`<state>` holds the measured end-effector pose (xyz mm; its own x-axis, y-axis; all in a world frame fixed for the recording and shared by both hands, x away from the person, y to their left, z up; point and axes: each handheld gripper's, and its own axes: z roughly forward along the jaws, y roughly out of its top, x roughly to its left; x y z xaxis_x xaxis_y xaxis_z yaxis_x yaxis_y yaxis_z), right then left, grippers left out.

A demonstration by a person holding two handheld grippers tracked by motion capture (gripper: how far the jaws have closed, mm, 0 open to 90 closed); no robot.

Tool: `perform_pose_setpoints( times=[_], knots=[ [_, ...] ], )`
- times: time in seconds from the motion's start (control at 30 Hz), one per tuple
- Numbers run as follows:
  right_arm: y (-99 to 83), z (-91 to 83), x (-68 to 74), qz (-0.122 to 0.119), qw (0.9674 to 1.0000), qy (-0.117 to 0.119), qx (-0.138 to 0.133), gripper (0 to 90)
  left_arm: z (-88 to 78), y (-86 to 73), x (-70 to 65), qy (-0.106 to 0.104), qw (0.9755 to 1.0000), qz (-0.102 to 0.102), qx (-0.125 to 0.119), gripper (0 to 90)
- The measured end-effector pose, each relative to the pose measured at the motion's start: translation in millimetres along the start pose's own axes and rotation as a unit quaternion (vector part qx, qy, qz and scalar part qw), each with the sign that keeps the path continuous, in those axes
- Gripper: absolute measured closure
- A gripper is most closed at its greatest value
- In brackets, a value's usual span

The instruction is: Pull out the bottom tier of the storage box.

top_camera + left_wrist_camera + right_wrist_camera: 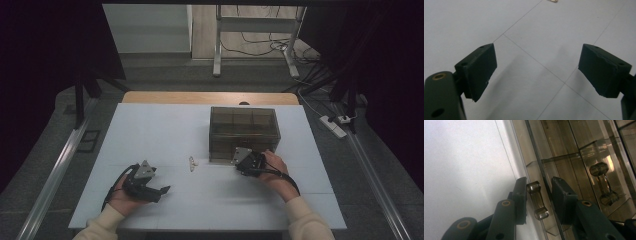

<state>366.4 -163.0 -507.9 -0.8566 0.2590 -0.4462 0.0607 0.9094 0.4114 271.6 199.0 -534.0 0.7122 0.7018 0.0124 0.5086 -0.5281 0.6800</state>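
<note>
A smoky see-through box (243,131) with inner compartments stands on the white table (165,125), right of the middle. My right gripper (245,161) is at its near wall. In the right gripper view a small clear handle (537,200) on that wall lies between the jaws of the right gripper (537,182); the left pad lies against it and the right pad stands a little off, so the jaws are open. My left gripper (162,192) rests low at the front left, jaws wide open over bare table (537,53), holding nothing.
A small pale object (192,163) lies on the table between the two grippers, left of the box; its edge shows at the top of the left gripper view (552,0). A second clear handle (604,182) is visible through the box wall. A wooden edge (210,97) runs behind the table.
</note>
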Motion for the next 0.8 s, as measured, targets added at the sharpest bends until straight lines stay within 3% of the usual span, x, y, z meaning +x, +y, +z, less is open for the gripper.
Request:
perform_pose_setpoints(
  times=[0.8],
  knots=[
    [0.3,-1.4,1.4,-0.001,1.0000,0.006,0.000,65.6,0.1,-0.1,0.4,0.001,1.0000,-0.002,0.000,13.9]
  ],
)
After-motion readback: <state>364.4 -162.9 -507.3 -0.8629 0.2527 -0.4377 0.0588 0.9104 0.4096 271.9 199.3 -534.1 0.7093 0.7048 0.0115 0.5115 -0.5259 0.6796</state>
